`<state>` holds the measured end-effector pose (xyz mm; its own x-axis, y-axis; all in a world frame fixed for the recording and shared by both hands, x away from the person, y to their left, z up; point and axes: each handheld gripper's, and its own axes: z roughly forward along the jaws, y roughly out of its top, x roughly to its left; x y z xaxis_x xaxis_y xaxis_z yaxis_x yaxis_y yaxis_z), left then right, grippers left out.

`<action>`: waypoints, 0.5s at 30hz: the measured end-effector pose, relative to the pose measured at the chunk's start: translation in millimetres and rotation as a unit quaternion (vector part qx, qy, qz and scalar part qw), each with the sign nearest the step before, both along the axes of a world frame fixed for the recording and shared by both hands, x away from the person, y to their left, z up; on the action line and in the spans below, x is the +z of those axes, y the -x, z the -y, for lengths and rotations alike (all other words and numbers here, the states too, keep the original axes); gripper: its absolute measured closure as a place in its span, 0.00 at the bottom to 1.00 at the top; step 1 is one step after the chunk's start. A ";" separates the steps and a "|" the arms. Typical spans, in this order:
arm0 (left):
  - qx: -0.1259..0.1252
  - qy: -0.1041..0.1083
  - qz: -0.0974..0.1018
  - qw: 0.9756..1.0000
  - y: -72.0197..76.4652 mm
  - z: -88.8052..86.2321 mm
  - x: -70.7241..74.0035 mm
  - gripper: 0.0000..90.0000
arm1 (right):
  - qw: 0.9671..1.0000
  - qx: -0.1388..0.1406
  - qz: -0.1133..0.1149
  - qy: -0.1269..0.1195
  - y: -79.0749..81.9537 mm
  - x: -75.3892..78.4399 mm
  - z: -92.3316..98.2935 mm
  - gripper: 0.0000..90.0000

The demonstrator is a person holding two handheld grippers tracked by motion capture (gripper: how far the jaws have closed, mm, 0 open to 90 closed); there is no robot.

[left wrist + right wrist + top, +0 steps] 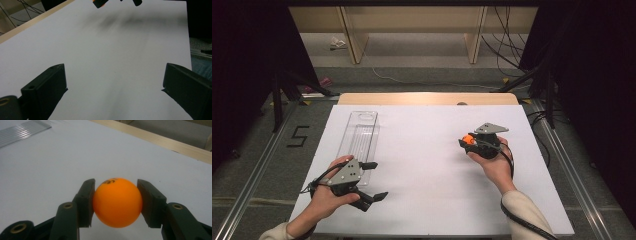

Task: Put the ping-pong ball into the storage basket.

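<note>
While left tool [373,181] gapes, right tool [116,202] clamps orange ball [117,202].

Each hand-held gripper was black, the left gripper [373,181] and the right gripper [468,142] alike, and each carried a grey three-cornered plate dotted with small holes. Blocky black jaws showed round brass-rimmed screw holes. Black cables trailed back past the person's cream sleeves [523,210].
</note>
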<state>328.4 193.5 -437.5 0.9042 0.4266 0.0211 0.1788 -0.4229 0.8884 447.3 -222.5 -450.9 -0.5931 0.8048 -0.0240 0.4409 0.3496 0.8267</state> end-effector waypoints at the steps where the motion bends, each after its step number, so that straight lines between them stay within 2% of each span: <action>1: 0.000 0.000 0.000 1.000 -0.1 -0.1 0.0 0.05 | 1.000 0.001 0.000 -0.001 0.2 0.6 -0.8 0.57; 15: -0.001 0.000 0.000 1.000 0.0 0.0 0.0 0.05 | 1.000 0.005 0.006 -0.003 0.8 3.2 -5.6 0.57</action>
<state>328.4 193.5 -437.5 0.9048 0.4252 0.0215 0.1781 -0.4239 0.8881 446.4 -216.9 -447.7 -0.6011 0.7987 -0.0267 0.4278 0.3499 0.8334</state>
